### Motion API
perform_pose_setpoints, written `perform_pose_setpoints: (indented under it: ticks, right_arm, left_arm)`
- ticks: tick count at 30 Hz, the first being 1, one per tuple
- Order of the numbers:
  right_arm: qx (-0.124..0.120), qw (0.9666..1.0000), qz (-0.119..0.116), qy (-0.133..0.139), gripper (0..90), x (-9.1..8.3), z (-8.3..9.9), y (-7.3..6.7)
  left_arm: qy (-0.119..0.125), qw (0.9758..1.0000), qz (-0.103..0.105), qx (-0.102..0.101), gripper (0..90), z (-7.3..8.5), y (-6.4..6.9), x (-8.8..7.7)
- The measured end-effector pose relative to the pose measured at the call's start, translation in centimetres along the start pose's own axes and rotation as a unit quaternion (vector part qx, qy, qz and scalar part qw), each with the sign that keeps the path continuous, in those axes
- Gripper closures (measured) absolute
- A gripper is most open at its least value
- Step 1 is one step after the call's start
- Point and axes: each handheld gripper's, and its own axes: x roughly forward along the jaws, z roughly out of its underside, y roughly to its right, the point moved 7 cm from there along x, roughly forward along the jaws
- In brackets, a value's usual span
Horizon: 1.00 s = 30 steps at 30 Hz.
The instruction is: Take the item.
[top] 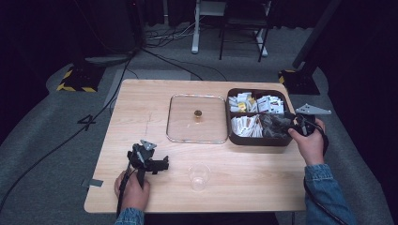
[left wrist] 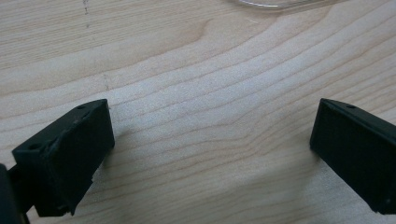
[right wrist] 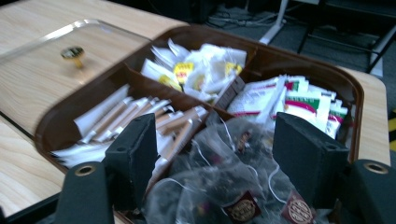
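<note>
A dark brown box (top: 230,112) with four compartments stands at the table's right, holding white sachets (top: 246,125), yellow-labelled packets (top: 243,102) and clear mesh tea bags (right wrist: 219,186). My right gripper (top: 287,123) hovers open over the tea-bag compartment (top: 274,126); its jaws straddle the pile (right wrist: 215,154) with nothing pinched. A clear glass lid (top: 197,118) with a brass knob (top: 198,113) lies flat left of the box. An empty clear plastic cup (top: 199,176) stands near the front edge. My left gripper (top: 162,165) rests open on bare wood (left wrist: 210,135), left of the cup.
The wooden table (top: 141,108) stands on grey floor with black cables (top: 61,140) running left. A small grey tape piece (top: 95,183) sits at the front left corner. Table legs and a stand base (top: 77,79) are behind.
</note>
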Motion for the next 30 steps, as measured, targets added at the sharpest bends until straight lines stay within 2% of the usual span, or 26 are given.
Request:
perform_pose_setpoints:
  ticks: [4, 10, 20, 25, 30]
  right_arm:
    - [-0.005, 0.9998, 0.012, -0.013, 31.7, 0.6, 0.7, 0.4]
    - [-0.002, 0.9992, 0.018, -0.035, 35.5, 1.3, 1.8, 1.1]
    - [-0.006, 0.9967, 0.011, -0.080, 46.6, 2.4, 3.4, 1.0]
    - [-0.009, 0.9961, 0.013, -0.087, 57.5, 2.6, 3.8, 1.2]
    - [-0.014, 0.9965, 0.018, -0.080, 69.9, 2.6, 4.1, 1.3]
  left_arm:
    - [0.000, 1.0000, 0.000, 0.000, 0.0, 0.0, 0.0, 0.0]
    - [0.000, 1.0000, 0.000, 0.000, 0.1, 0.0, 0.0, 0.0]
    - [0.000, 1.0000, 0.000, 0.000, 0.1, 0.0, 0.0, 0.0]
    - [0.000, 1.0000, 0.000, 0.000, 0.1, 0.0, 0.0, 0.0]
    - [0.000, 1.0000, 0.000, 0.000, 0.1, 0.0, 0.0, 0.0]
